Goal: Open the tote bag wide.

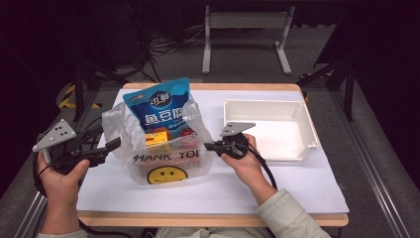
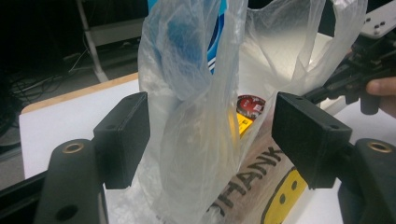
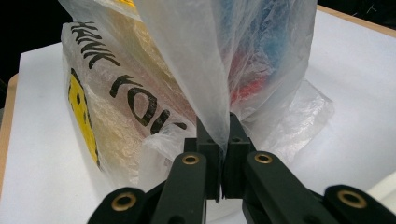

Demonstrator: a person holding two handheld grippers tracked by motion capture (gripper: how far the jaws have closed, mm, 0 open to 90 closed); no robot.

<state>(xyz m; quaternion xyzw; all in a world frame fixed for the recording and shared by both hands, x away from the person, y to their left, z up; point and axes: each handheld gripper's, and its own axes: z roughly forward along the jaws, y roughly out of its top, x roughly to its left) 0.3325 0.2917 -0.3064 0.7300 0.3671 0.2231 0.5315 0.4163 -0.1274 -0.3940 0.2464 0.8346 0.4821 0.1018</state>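
Here, my right gripper [image 3: 219, 154] pinching the plastic bag's [image 1: 163, 148] right handle, my left gripper [image 2: 210, 140] spread around its left handle, bag mid-table, white tray [image 1: 302, 124] just beyond, bare table [image 1: 297, 188] in front.

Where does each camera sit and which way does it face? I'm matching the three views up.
High view: above the person's side, looking forward and down at the table; both forearms and tongs show.
Left gripper view: on the left tongs, looking between open jaws at the plastic bag.
Right gripper view: on the right tongs, jaws shut on the bag's handle.
All share the bag with its smiley face.
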